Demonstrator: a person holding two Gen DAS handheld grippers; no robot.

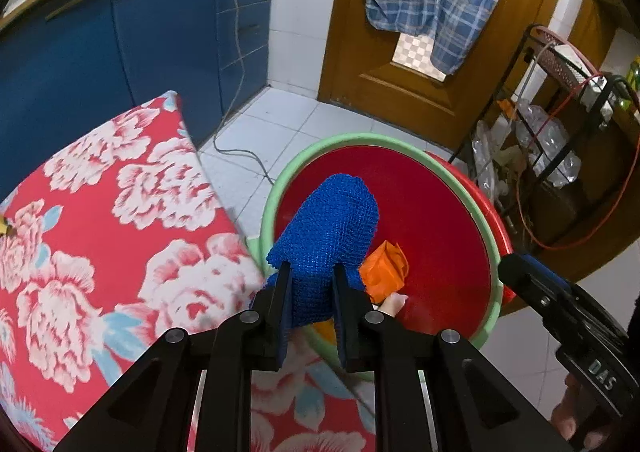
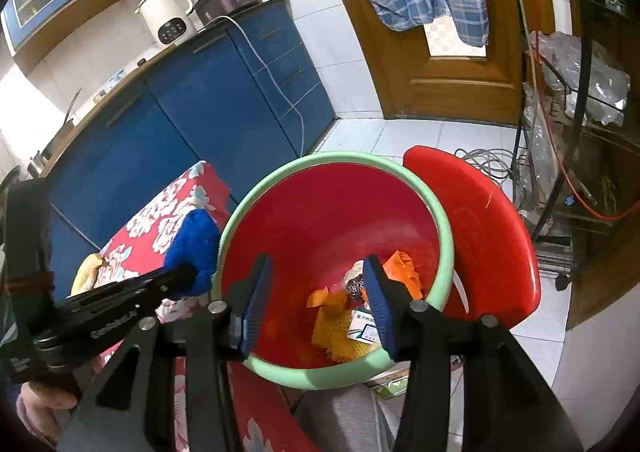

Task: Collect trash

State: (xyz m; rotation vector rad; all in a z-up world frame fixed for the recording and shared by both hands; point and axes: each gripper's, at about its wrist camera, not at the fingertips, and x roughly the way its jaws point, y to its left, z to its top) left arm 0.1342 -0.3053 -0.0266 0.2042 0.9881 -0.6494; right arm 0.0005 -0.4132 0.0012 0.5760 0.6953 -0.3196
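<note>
One red bin; one blue mesh piece; two grippers.

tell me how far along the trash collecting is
Done: orange scraps, a yellow net and a small packet already lie in the red bin. In hand: the left gripper clamps a blue mesh piece over the bin's rim; the right gripper is open and empty. Left: a yellowish item on the floral cloth.

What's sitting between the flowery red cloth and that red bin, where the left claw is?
A blue knitted cloth, pinched in the left claw. The right wrist view shows it by the bin's green rim, beside the floral cloth.
</note>
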